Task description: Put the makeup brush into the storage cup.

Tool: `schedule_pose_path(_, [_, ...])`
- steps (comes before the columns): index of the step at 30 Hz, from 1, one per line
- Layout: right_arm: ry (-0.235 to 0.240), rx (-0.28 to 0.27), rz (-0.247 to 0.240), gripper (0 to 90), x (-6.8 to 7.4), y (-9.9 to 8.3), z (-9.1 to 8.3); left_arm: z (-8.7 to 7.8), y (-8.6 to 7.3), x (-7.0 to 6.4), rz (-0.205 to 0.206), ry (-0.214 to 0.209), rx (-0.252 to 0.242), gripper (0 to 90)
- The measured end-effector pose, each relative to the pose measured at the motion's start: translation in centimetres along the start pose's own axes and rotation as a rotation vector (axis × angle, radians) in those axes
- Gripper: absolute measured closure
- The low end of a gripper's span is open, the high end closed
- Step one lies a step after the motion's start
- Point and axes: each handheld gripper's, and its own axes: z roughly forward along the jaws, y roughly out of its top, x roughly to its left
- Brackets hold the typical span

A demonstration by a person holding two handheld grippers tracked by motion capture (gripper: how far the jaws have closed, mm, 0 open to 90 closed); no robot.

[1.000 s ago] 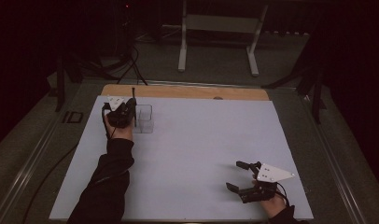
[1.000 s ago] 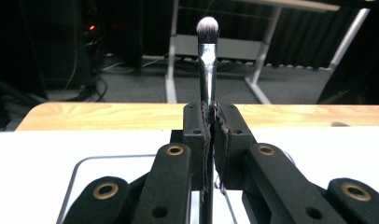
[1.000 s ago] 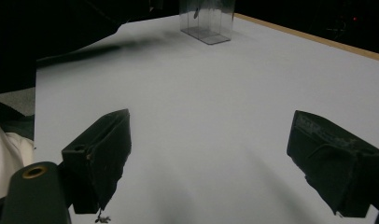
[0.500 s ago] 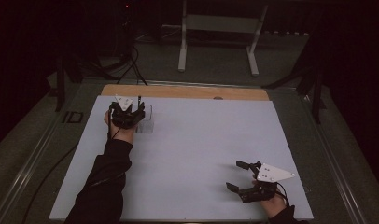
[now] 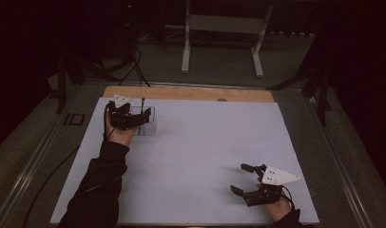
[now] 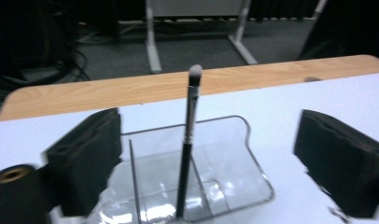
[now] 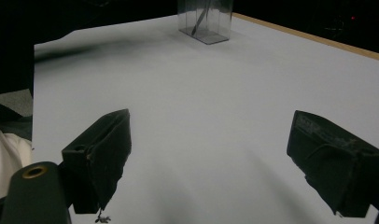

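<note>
A slim makeup brush (image 6: 186,154) is standing nearly upright in a clear plastic organiser (image 6: 234,158), its black handle down, silver ferrule above it and pale bristle tip pointing up. The brush is leaning slightly, resting against a thin divider between the compartments. The organiser is sitting on the white counter (image 5: 205,156) near its far left corner, just short of the wooden edge strip. My left claw (image 5: 134,118) is hanging wide open around it, touching neither.

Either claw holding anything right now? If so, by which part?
Nothing is held. Left claw is open around the clear plastic organiser with the black-handled makeup brush; right claw open above the table.
</note>
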Motion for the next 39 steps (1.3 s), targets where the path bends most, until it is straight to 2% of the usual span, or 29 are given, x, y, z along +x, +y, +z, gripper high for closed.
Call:
schedule_pose_path(1, [-0.001,0.000,0.000,13.7,0.0,0.0,0.0,-0.2,0.0,0.1,-0.001,-0.007,-0.009,2.7])
schedule_pose_path(5, [-0.001,0.001,0.001,13.7,0.0,0.0,0.0,-1.0,0.1,0.2,0.001,-0.037,-0.028,1.6])
schedule_pose_path(10, [-0.001,0.000,0.002,13.7,0.0,0.0,0.0,-1.9,0.3,0.0,0.044,-0.059,-0.012,0.7])
schedule_pose_path(12, [-0.001,0.000,0.003,13.7,0.0,0.0,0.0,-2.3,0.4,0.1,0.049,-0.091,-0.004,0.7])
schedule_pose_path(14, [-0.001,0.001,0.002,13.7,0.0,0.0,0.0,-2.4,0.4,0.1,0.052,-0.098,-0.001,0.7])
schedule_pose_path(16, [-0.002,0.002,0.002,13.7,0.0,0.0,0.0,-2.8,0.4,0.4,0.045,-0.123,0.006,0.7])
schedule_pose_path(22, [-0.001,-0.003,0.017,13.7,-0.2,-0.1,-0.1,-3.9,-0.1,0.5,0.060,-0.148,0.007,0.7])
schedule_pose_path(24, [0.000,-0.002,0.017,13.7,-0.1,0.0,0.0,-4.4,-0.1,0.6,0.059,-0.192,0.004,0.8])
schedule_pose_path(29, [-0.001,0.000,0.013,13.7,-0.1,0.0,0.0,-5.4,-0.3,0.6,0.067,-0.257,-0.002,0.9])
schedule_pose_path(30, [-0.002,0.001,0.013,13.7,-0.1,0.0,0.0,-5.5,-0.3,0.6,0.069,-0.273,0.020,0.9])
schedule_pose_path(32, [-0.002,-0.001,0.015,13.7,-0.1,0.0,0.0,-5.9,-0.5,0.5,0.069,-0.298,0.008,0.9])
schedule_pose_path(37, [-0.004,0.000,0.010,13.7,-0.1,0.0,0.0,-6.3,-1.5,0.2,0.105,-0.342,0.057,0.9])
schedule_pose_path(39, [-0.004,0.001,0.009,13.7,-0.1,0.0,0.0,-6.6,-1.9,0.1,0.122,-0.354,0.056,0.9])
